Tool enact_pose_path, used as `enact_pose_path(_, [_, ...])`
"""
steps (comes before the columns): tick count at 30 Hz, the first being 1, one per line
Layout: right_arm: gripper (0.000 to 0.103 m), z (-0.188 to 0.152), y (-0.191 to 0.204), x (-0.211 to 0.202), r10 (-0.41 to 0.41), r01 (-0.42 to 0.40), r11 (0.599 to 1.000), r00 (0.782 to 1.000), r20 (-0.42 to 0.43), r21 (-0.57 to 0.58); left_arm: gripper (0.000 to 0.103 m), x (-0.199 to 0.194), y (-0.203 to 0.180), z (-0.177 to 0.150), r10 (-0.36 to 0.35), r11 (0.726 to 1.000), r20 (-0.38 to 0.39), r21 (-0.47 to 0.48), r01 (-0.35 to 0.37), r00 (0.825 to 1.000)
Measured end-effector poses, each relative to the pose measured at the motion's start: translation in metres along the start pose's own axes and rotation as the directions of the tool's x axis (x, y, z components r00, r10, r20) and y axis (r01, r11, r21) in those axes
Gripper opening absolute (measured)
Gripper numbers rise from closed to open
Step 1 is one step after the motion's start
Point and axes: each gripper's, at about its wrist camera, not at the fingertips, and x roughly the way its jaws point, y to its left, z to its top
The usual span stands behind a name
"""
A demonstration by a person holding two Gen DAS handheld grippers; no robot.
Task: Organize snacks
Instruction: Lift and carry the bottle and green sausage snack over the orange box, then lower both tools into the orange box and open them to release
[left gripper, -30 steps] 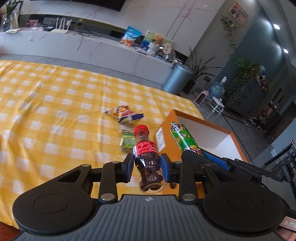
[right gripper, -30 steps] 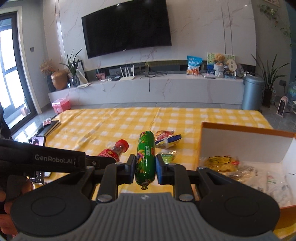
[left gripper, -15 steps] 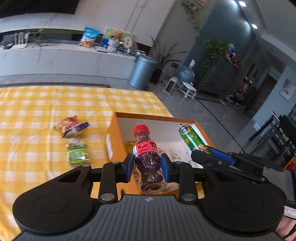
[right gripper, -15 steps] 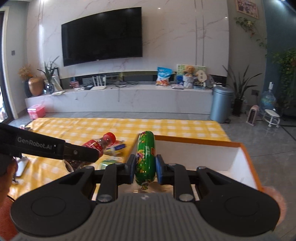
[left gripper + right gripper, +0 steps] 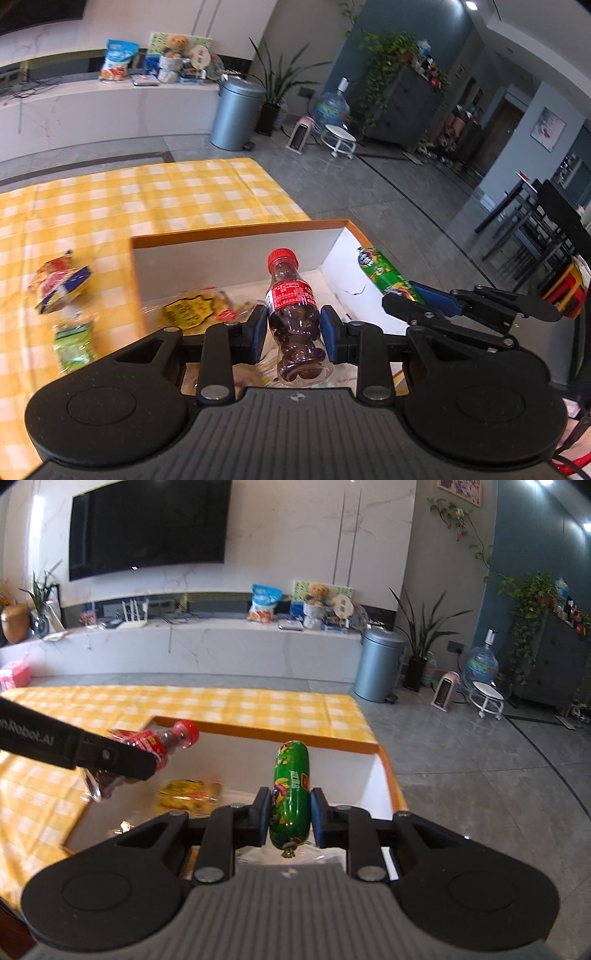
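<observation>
Counter [image 5: 110, 199] carries the box [image 5: 236, 254]. We hold both grippers above it: left gripper [image 5: 293, 328] fingers clamp the bottle [image 5: 293, 310], right gripper [image 5: 289, 814] fingers clamp the sausage [image 5: 290, 790]. Yellow pack [image 5: 188, 308] lies inside; two packets [image 5: 61, 282] sit outside.

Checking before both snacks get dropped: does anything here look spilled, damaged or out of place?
Nothing spilled or damaged. The cola bottle and green sausage are held over the box. Two packets, red-blue and green, lie outside on the tablecloth.
</observation>
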Motion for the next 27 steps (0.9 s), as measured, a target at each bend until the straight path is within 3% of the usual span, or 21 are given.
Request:
enact_pose_path(15, [0.020,0.006,-0.025,0.057,-0.023,0.016,0.998,0.993,-0.116,-0.061,0.035,0.072,0.000,0.023,-0.039,0.999,-0.118,-0.025,0.036,0.992])
enact_pose_path(27, [0.020,0.009,-0.027,0.103,-0.036,0.010,0.994,0.972,-0.234,-0.109,0.035,0.115,0.014,0.024,-0.047,0.996,-0.234,-0.080,0.029,0.971])
